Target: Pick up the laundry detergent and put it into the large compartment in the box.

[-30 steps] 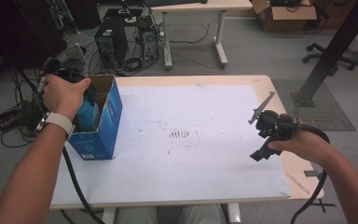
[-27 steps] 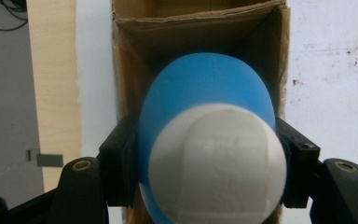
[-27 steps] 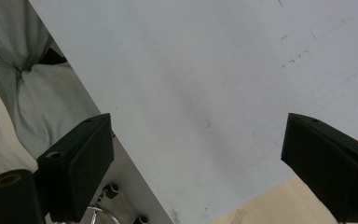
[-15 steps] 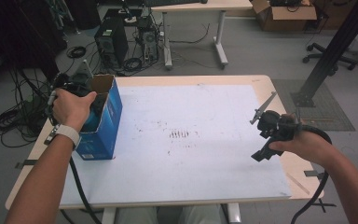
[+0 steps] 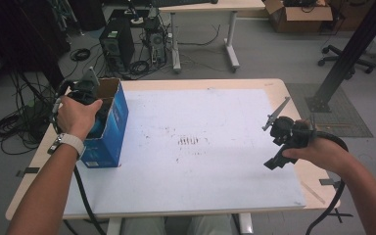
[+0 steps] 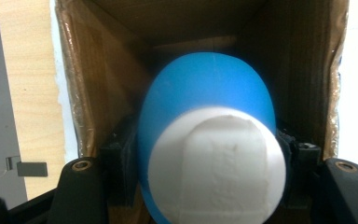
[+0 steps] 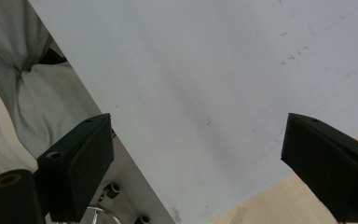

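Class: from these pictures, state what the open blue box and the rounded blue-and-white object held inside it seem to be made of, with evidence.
Open blue box: probably cardboard, with raw brown inner walls, a glossy printed blue outside and ragged edges. Rounded blue-and-white object: smooth matt blue shell with a faint seam, likely plastic; its white end looks grainy, perhaps foam. The left gripper clamps it.

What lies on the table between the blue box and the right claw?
Nothing stands there. In the high view, the white table top between the blue box and the right claw is bare except for small dark marks.

Box (image 5: 108,128) at table (image 5: 235,196) left edge; cup (image 6: 205,154) inside box; right claw (image 5: 275,142) over right edge.
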